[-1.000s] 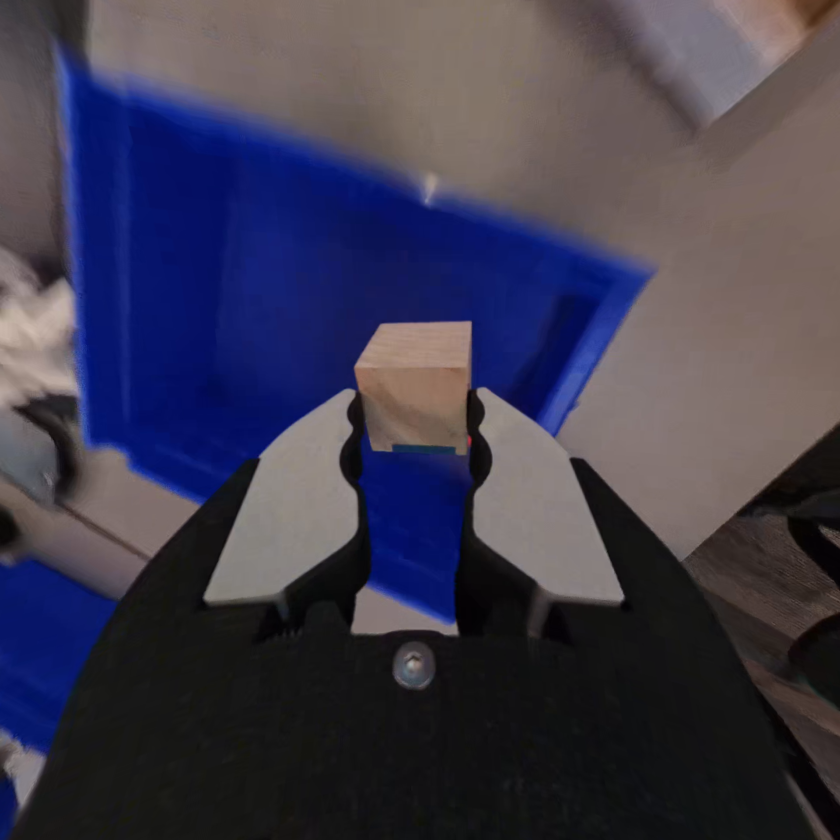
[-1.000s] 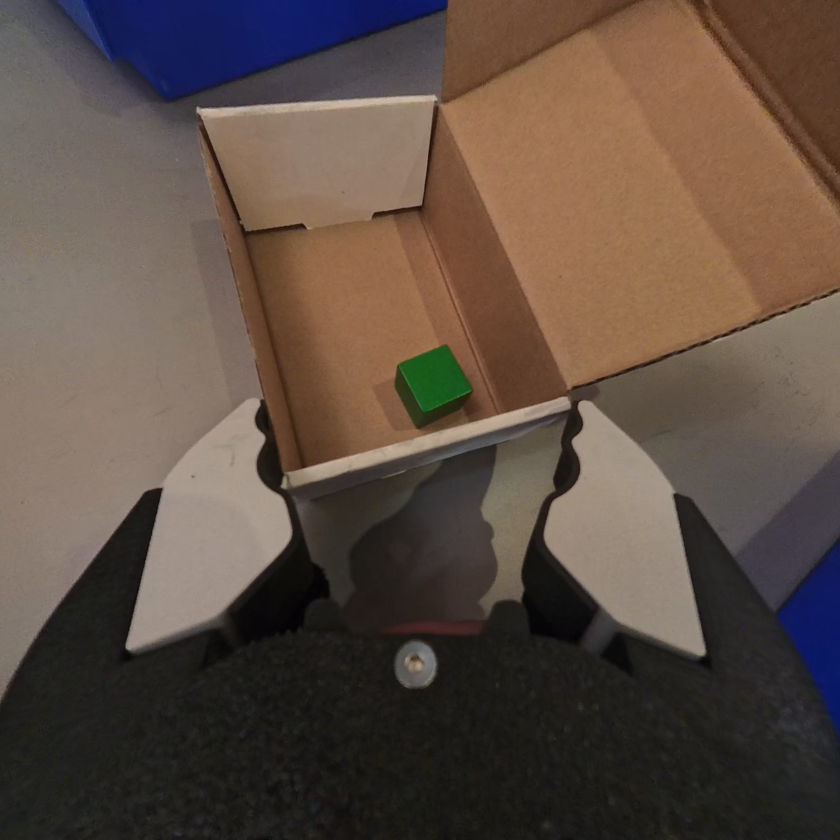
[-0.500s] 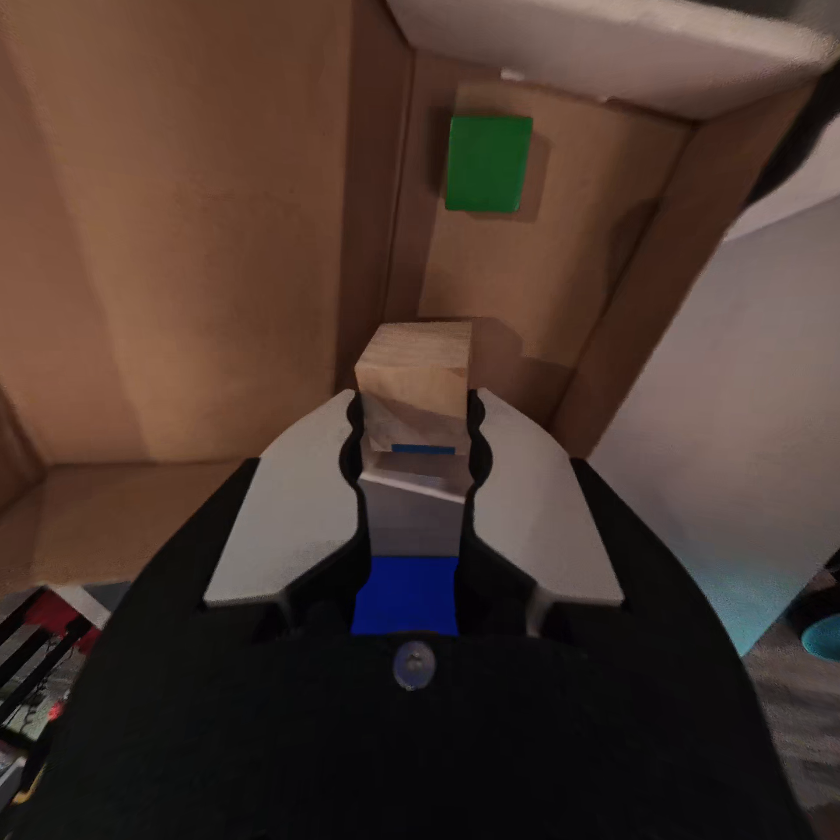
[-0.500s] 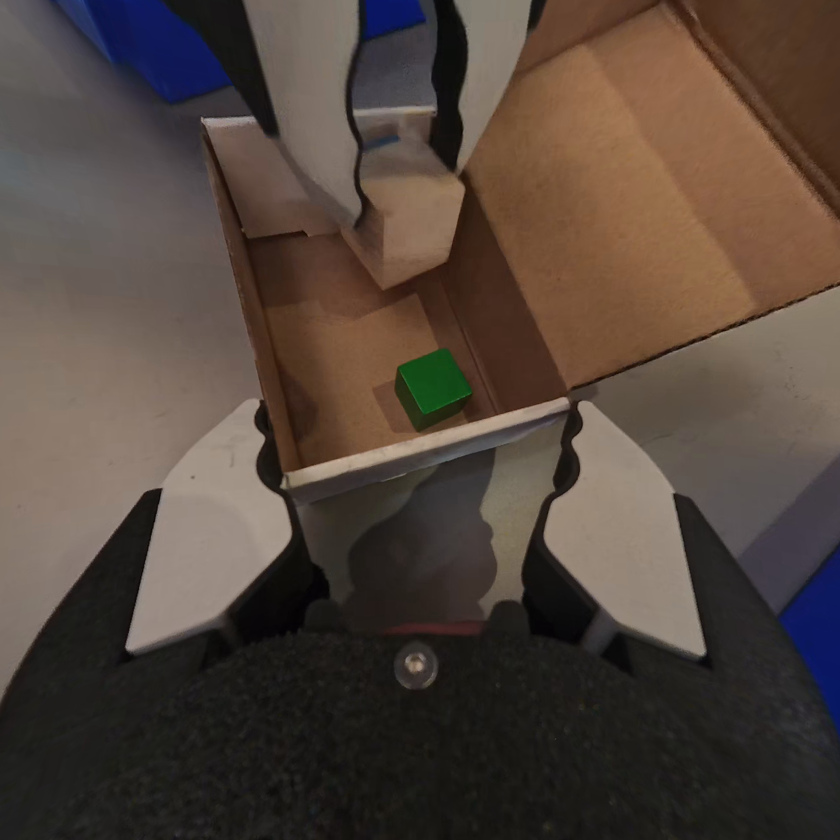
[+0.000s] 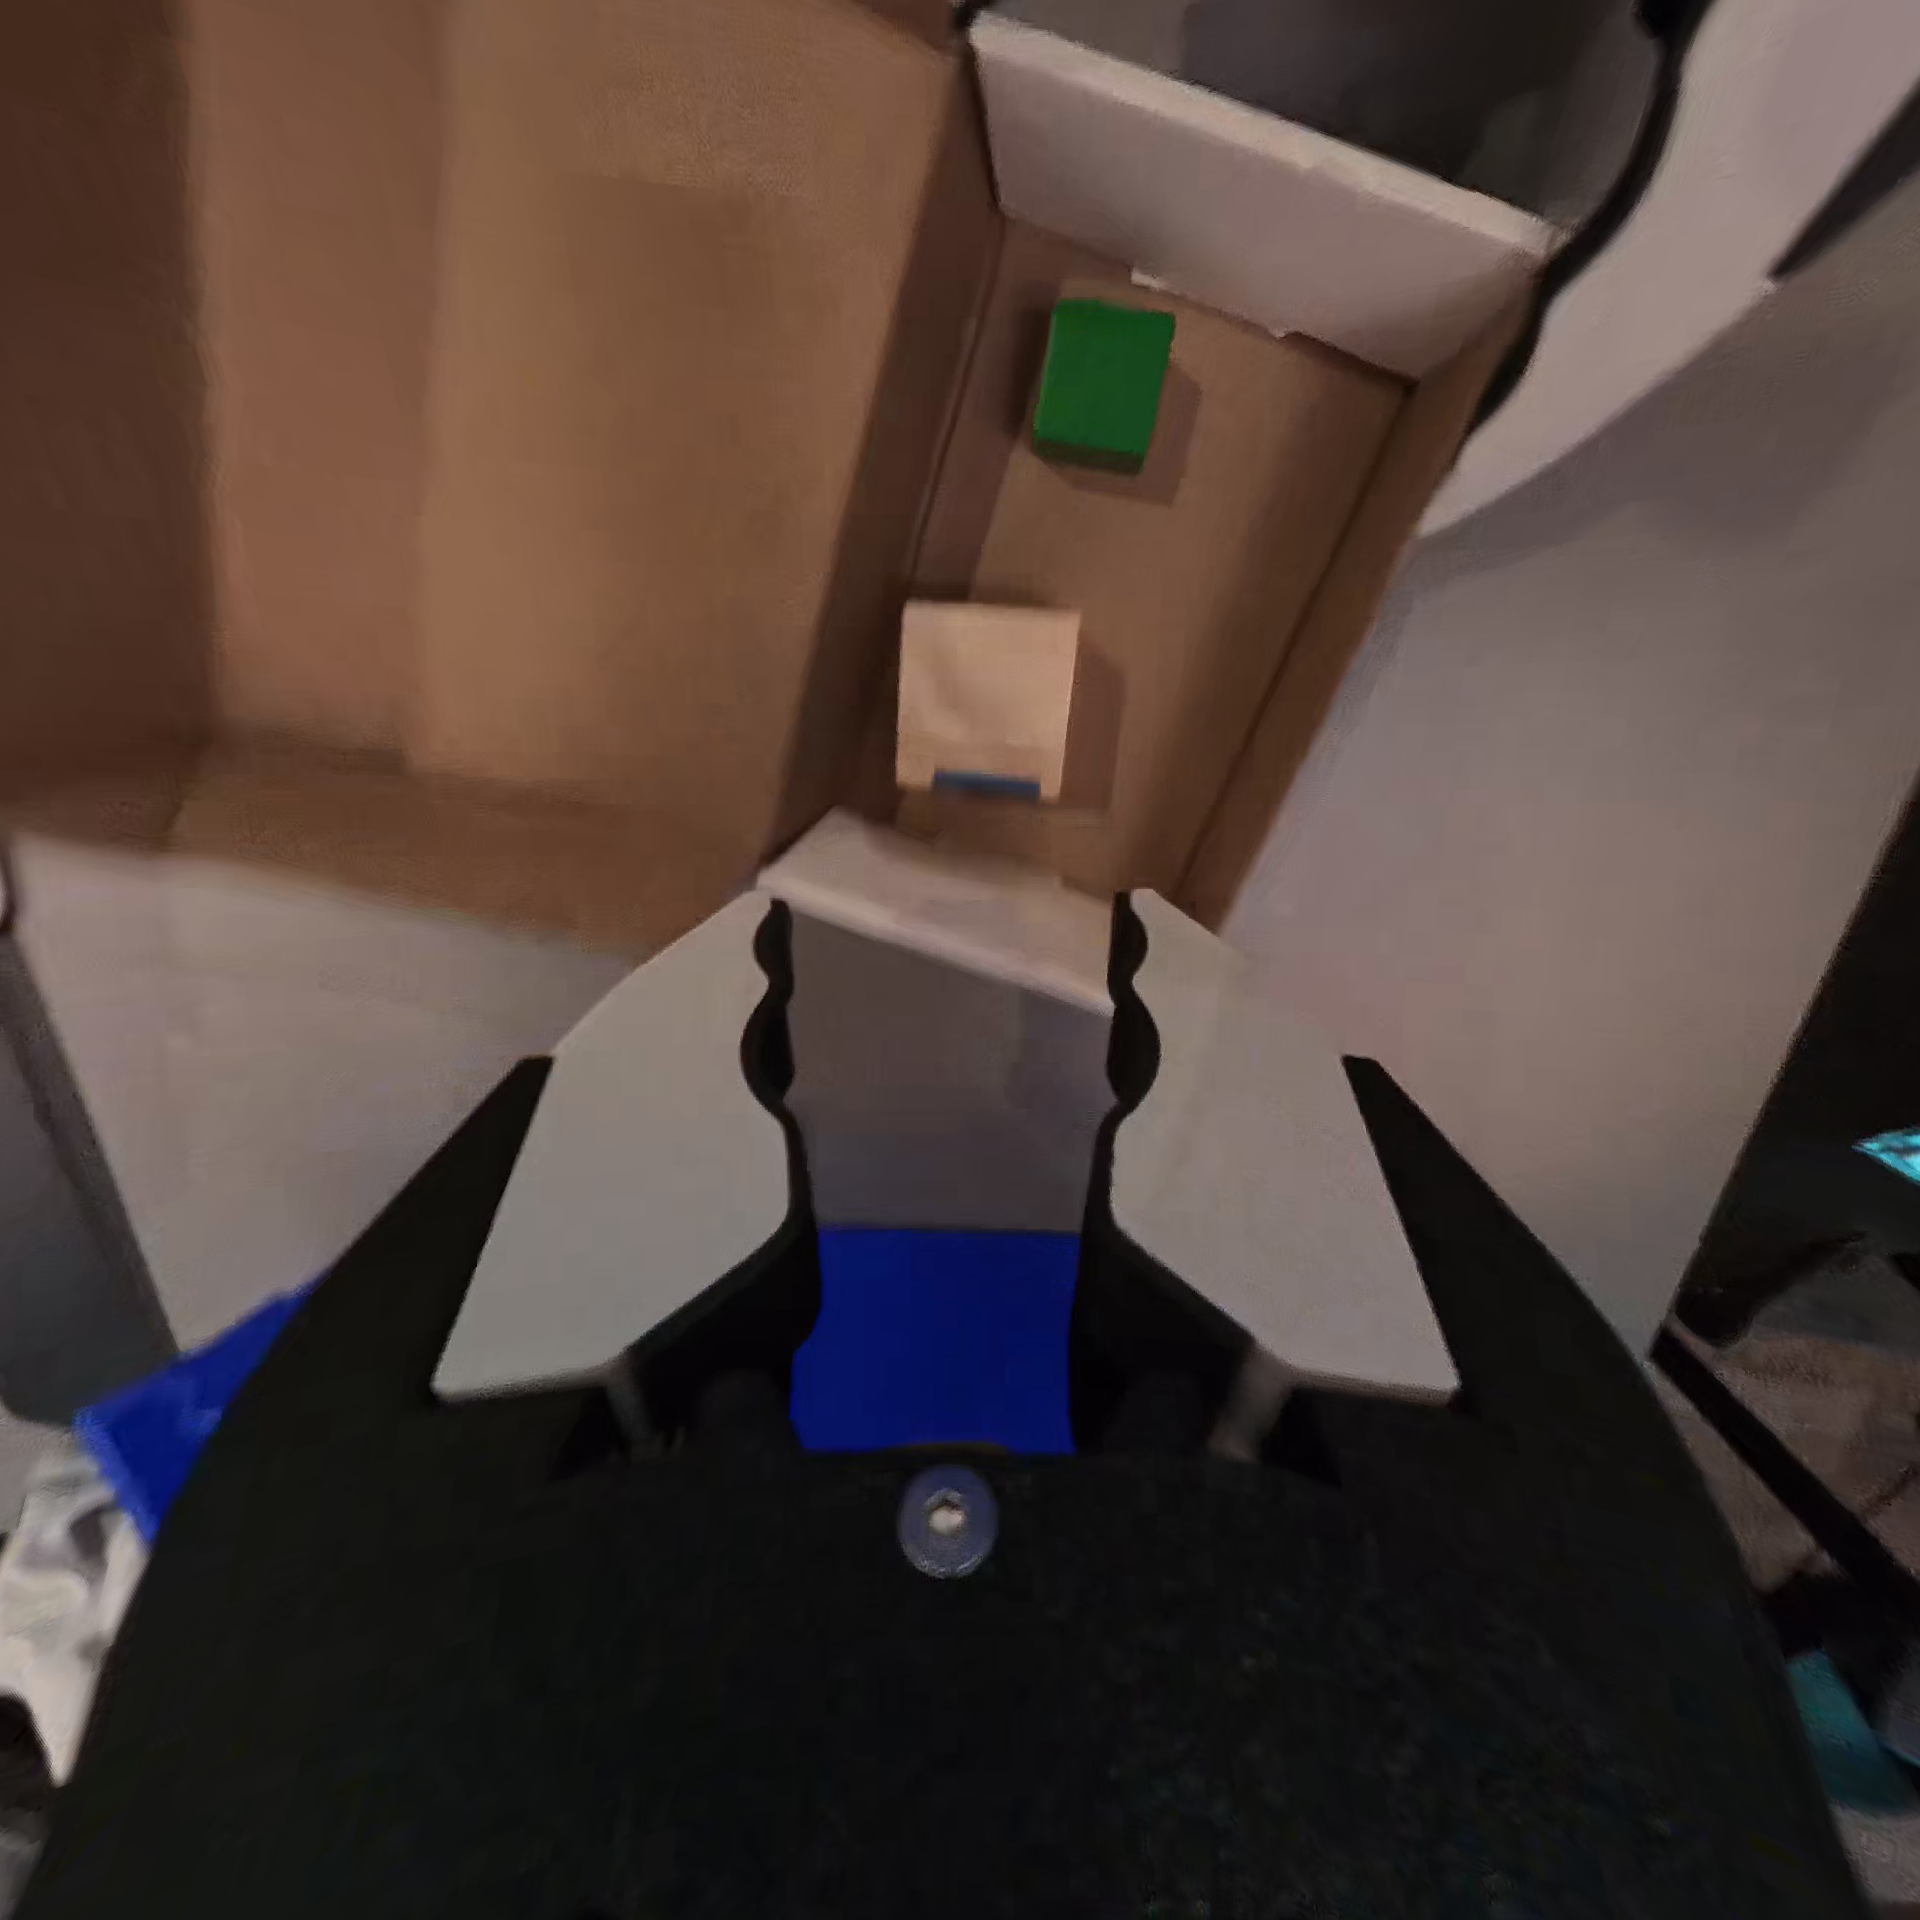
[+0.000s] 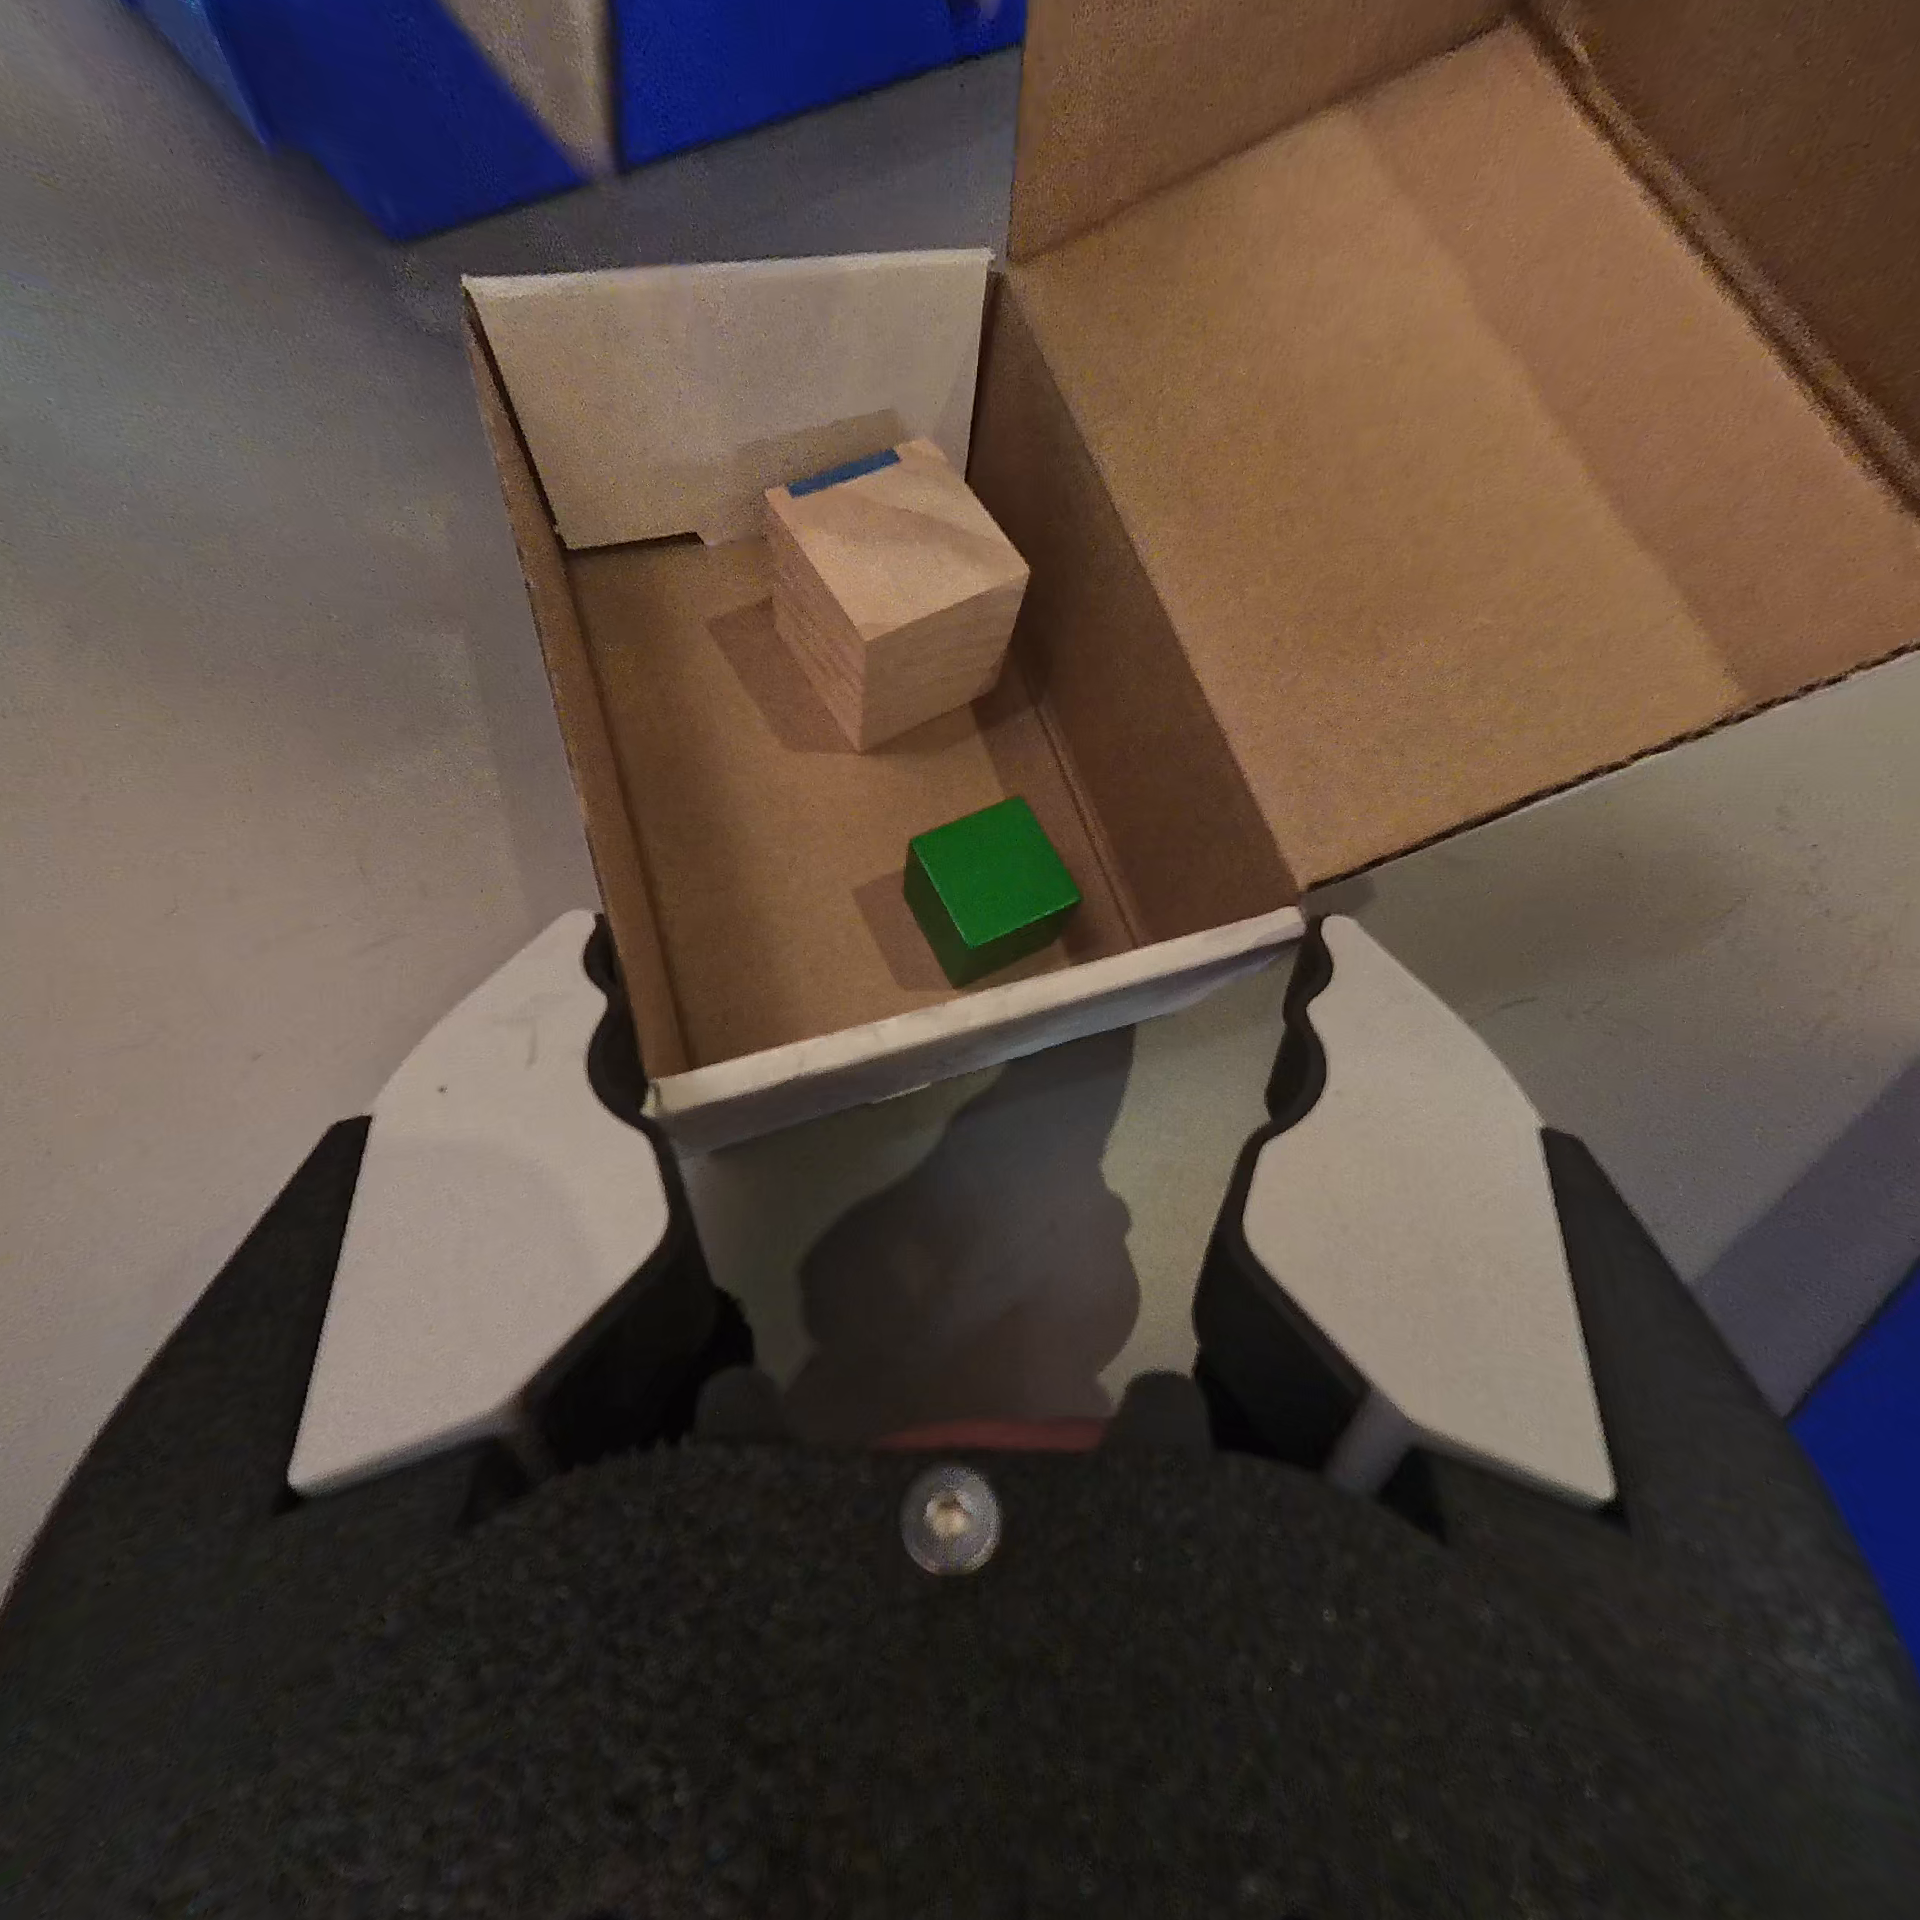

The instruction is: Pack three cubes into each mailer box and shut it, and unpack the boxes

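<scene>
Right wrist view: the right tool (image 6: pixel 951 1023) is clenched on the near end wall of the mailer box (image 6: pixel 977 1049), with 1 finger against each outer corner of that white-faced wall. The box stands on the grey worktop (image 6: pixel 239 748) with its lid (image 6: pixel 1382 436) swung open to the right, brown inner face up.

Inside the box, 2 cubes lie on the cardboard floor. The green cube (image 6: pixel 992 888) sits nearest the right tool, close to the near wall and toward the lid-side wall. The wooden cube (image 6: pixel 899 603), larger and pale, with a blue strip along 1 top edge, rests farther in, close to the far end flap. The 2 cubes are apart, with bare floor between them.

Beyond the box, a blue bin (image 6: pixel 582 94) stands on the worktop at the top of the view.

Left wrist view: the left tool (image 5: pixel 948 920) is released, its fingers spread with nothing between them. It hovers just outside the opposite end wall of the mailer box (image 5: pixel 1257 197), with the fingertips at the level of that wall's rim. Past the rim lies the wooden cube (image 5: pixel 987 712), blue strip toward the left tool, then the green cube (image 5: pixel 1101 384) near the far wall. The open lid (image 5: pixel 499 416) fills the left part of the view. This view is slightly blurred.
</scene>
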